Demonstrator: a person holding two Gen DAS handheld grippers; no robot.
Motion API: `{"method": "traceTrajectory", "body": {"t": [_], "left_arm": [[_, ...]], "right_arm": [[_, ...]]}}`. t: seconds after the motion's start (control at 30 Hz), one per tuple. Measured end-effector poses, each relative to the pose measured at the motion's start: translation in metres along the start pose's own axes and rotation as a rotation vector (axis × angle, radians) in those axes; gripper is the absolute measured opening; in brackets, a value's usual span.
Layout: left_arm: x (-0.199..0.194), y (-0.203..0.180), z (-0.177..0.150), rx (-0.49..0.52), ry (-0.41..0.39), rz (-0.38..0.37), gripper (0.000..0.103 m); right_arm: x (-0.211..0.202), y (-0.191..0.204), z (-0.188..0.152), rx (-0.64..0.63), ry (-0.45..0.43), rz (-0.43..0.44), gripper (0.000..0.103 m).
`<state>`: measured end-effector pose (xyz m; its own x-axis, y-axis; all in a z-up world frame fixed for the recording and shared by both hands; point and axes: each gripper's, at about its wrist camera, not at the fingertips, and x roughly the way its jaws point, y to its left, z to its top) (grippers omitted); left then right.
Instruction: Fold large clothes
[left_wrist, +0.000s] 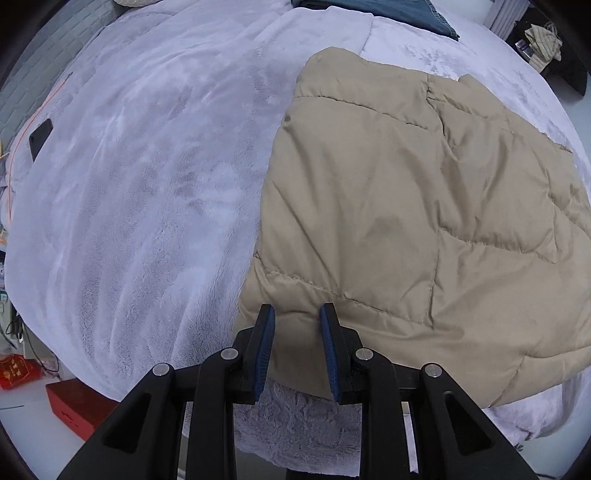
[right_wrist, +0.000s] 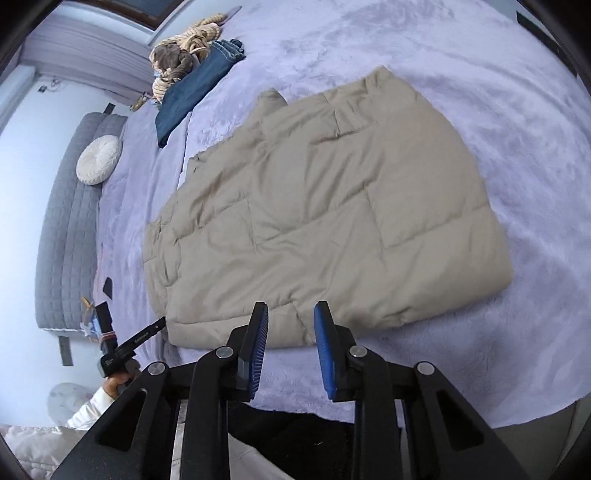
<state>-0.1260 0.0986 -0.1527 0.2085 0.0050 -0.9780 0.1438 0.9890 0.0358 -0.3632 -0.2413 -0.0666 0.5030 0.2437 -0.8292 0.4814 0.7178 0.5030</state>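
Two grippers hover over a folded beige quilted jacket (right_wrist: 325, 218) on a lavender blanket (left_wrist: 140, 192): left gripper (left_wrist: 297, 314) and right gripper (right_wrist: 290, 314) unclenched at its near edge; no writing is legible.

Place: a bedroom in a home is shown.
Bed: most of both views is filled by a bed (right_wrist: 480, 110) spread with a pale lilac fleece blanket (left_wrist: 147, 184).
Headboard: a grey quilted headboard (right_wrist: 66, 229) is seen at one end, with a round white cushion (right_wrist: 99, 159) leaned against it.
Clothes: a beige padded jacket (right_wrist: 314, 221) is laid flat on the blanket; folded jeans (right_wrist: 192, 96) and a heap of striped garments (right_wrist: 192, 40) are kept near the far edge.
Floor: red boxes (left_wrist: 74, 406) are seen beside the bed.
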Motion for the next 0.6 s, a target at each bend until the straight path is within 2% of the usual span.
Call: {"method": "traceTrajectory", "body": {"t": [0.07,0.2,0.3,0.4,0.43,0.47,0.5,0.53,0.6], "left_arm": [[-0.005,-0.002,0.002,-0.013,0.004,-0.003,0.028],[-0.023,-0.005,0.005,-0.037,-0.002,-0.028,0.028],[-0.038,-0.007,0.001,-0.046,-0.014,-0.039,0.028],[-0.047,-0.009,-0.004,-0.050,-0.012,-0.047,0.028],[-0.050,-0.009,-0.007,-0.048,-0.013,-0.049,0.034],[-0.053,-0.011,-0.008,-0.045,-0.017,-0.049,0.075],[-0.057,-0.012,-0.010,-0.050,-0.031,-0.046,0.103],[-0.065,-0.013,-0.013,-0.054,-0.069,-0.040,0.102],[-0.074,-0.018,-0.015,-0.027,-0.081,-0.048,0.102]], "right_arm": [[0.011,-0.014,0.011,0.066,-0.008,-0.087,0.028],[0.035,-0.047,0.015,0.155,0.030,-0.186,0.028],[0.037,-0.059,0.010,0.203,0.035,-0.154,0.028],[0.035,-0.057,0.007,0.187,0.037,-0.138,0.029],[0.033,-0.056,0.006,0.179,0.040,-0.131,0.029],[0.032,-0.054,0.006,0.170,0.043,-0.126,0.030],[0.031,-0.052,0.005,0.162,0.043,-0.123,0.031],[0.031,-0.049,0.005,0.154,0.044,-0.120,0.031],[0.028,-0.044,0.004,0.147,0.042,-0.112,0.031]]}}
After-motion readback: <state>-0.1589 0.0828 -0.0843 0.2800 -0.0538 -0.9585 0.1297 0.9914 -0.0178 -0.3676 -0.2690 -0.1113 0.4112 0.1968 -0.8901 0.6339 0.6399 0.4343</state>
